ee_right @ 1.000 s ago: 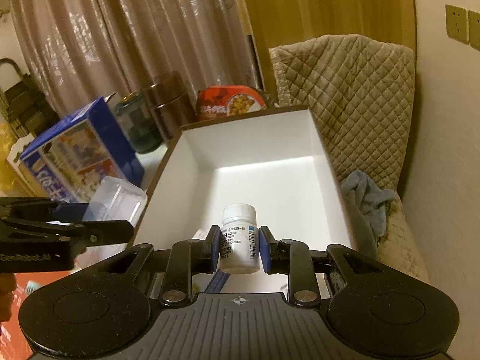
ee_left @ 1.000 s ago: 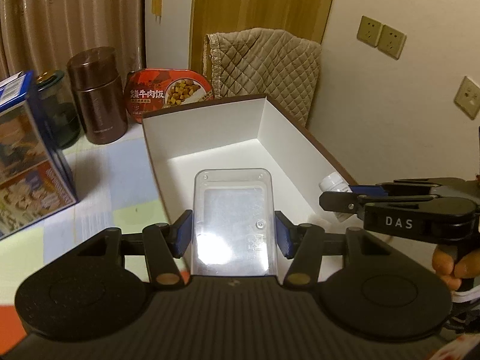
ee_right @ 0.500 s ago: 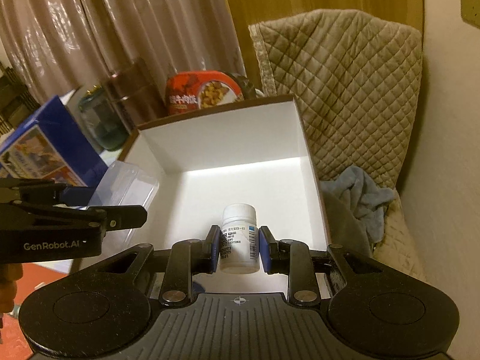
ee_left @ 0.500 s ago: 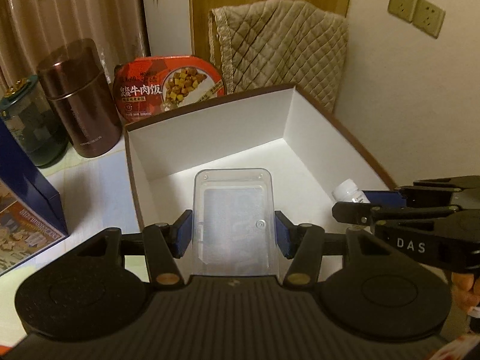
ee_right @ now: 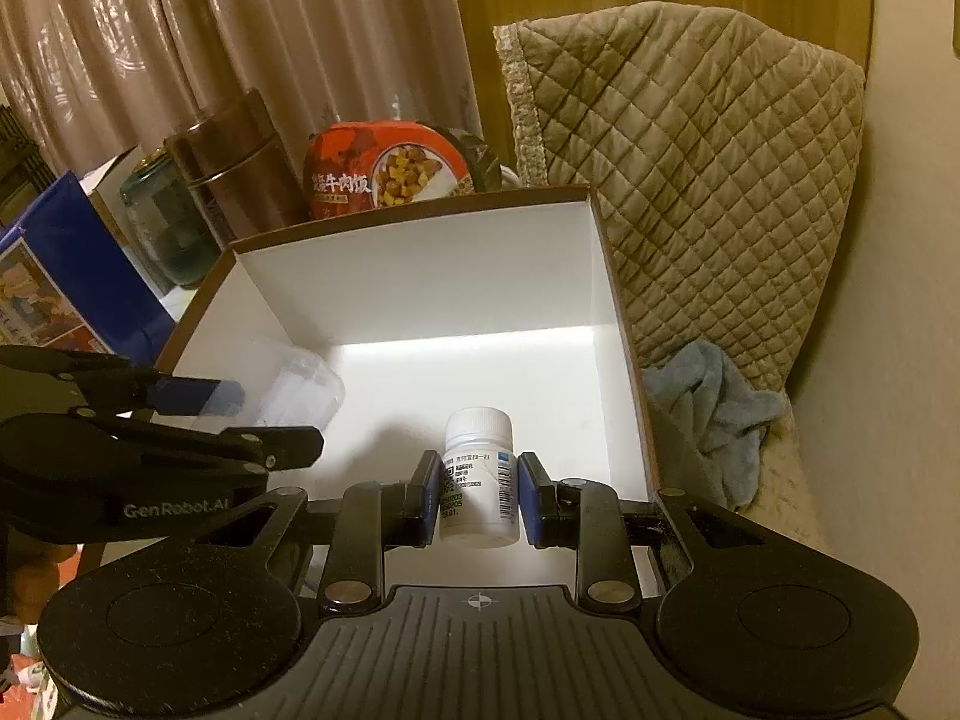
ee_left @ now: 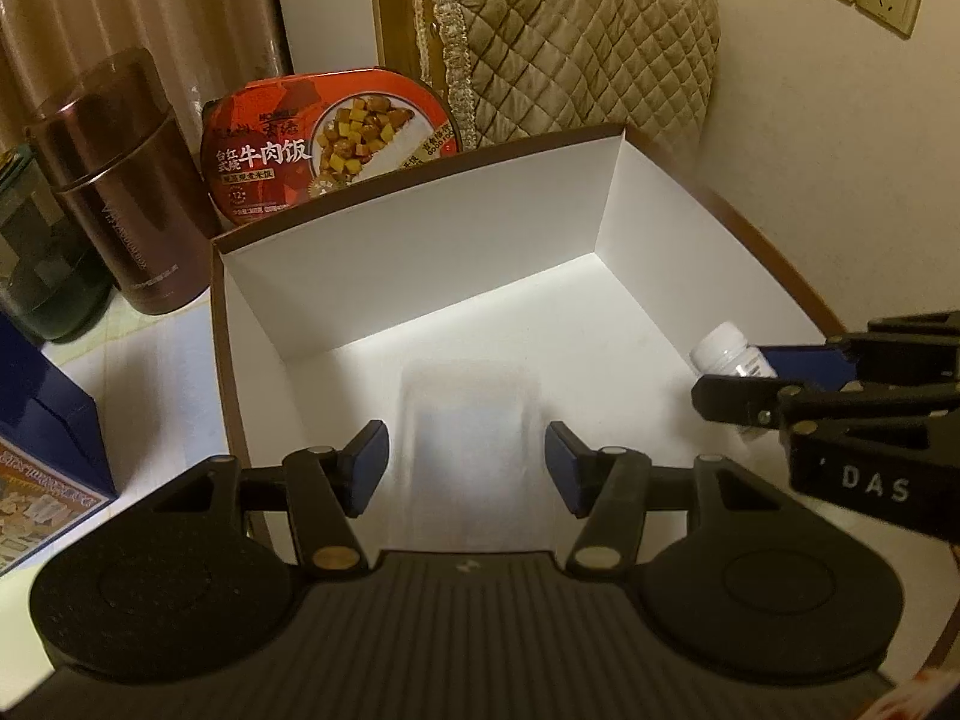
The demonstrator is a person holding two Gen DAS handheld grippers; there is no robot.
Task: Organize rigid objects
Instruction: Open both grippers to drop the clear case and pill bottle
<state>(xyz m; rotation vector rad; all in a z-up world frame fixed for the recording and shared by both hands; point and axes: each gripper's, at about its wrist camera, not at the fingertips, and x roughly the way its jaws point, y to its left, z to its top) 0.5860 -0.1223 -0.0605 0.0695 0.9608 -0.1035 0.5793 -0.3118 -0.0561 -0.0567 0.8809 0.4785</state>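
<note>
Now, in the left wrist view, the left gripper (ee_left: 467,465) is being held at the lower middle of the frame with its jaws spread wide, and nothing is being gripped between the blue pads (ee_left: 367,465). A clear plastic container (ee_left: 468,420), blurred, is being seen just between and beyond the pads, over the white floor of the open box (ee_left: 420,252); whether it is touching that floor cannot be told. At the right edge, the right gripper (ee_left: 762,369) is being held over the box's right side with a white pill bottle (ee_left: 729,354) between its fingers. Behind the box, in the upper left, a red food package (ee_left: 324,144) and a brown flask (ee_left: 120,180) are being shown, with a quilted cover (ee_left: 570,48) at upper middle.

Next, in the right wrist view, the right gripper (ee_right: 474,501) is being kept narrow, its pads pressed on both sides of the white pill bottle (ee_right: 478,480), which is being held upright above the box (ee_right: 420,276) floor at lower centre. At the left edge, the left gripper (ee_right: 240,414) is being seen from the side, with the clear plastic container (ee_right: 300,387) just beyond its tips, inside the box's left part. A blue cloth (ee_right: 708,402) is lying right of the box.
</note>
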